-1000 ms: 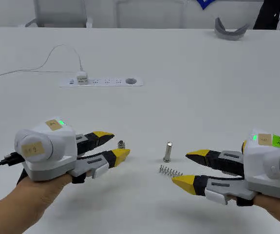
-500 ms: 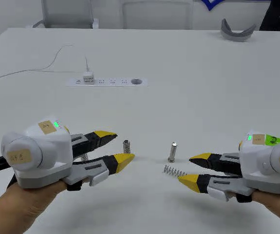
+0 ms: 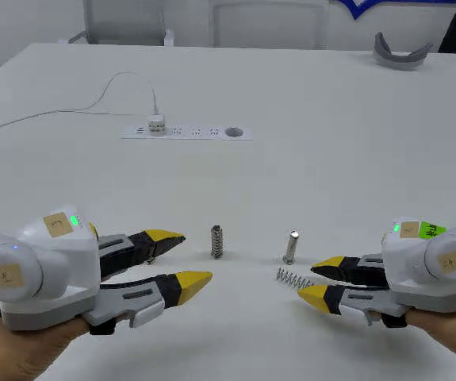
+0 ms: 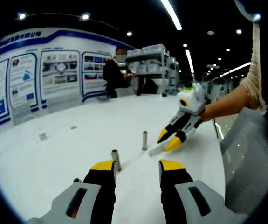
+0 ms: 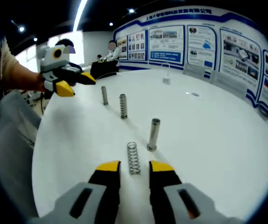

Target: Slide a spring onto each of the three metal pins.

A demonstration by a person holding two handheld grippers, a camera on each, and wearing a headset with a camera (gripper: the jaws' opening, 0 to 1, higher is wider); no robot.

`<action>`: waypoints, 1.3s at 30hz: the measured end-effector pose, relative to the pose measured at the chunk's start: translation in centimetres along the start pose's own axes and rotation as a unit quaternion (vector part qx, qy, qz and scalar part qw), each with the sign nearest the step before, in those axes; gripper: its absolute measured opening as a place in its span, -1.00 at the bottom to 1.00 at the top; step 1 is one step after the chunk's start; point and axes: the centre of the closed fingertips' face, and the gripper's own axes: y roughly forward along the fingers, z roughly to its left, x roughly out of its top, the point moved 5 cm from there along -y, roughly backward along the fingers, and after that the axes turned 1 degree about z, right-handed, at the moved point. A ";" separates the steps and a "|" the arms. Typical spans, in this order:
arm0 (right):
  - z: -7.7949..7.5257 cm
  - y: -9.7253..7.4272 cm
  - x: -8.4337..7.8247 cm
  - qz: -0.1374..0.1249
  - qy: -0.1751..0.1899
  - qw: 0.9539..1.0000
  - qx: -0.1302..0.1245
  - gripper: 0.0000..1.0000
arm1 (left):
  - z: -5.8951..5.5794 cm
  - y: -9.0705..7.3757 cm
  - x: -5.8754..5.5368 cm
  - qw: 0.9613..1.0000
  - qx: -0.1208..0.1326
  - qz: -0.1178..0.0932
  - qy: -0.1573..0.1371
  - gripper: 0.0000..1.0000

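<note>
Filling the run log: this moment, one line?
left gripper open | right gripper open, at loose spring | two sprung pins | one bare pin

White bench (image 3: 331,159) is carrying a power strip (image 3: 186,132) with a plug (image 3: 157,124) and cable (image 3: 69,111) trailing off. A spring-covered pin (image 3: 217,242), a second spring-covered pin (image 5: 104,95) and a bare pin (image 3: 292,247) are standing upright. A loose spring (image 3: 293,278) is lying just beside the bare pin. A grey curved band (image 3: 402,52) is resting at the far edge.

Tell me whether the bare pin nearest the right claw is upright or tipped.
Upright: the bare pin stands on its base, with the loose spring lying flat beside it.
</note>
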 end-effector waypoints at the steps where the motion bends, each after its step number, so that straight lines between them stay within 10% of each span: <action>1: 0.0 0.0 -0.1 0.002 0.001 1.000 -0.001 -0.52 | 0.0 -0.1 -0.1 1.000 0.000 0.001 -0.001 -0.26; 26: 0.6 -0.1 0.2 0.025 -0.031 0.999 0.004 -0.77 | -1.2 0.8 -1.4 0.999 -0.035 0.023 -0.005 -0.34; 39: 4.0 -1.9 3.5 0.017 -0.083 0.993 0.086 -0.77 | -3.3 3.1 -1.5 0.993 -0.095 0.044 0.046 -0.41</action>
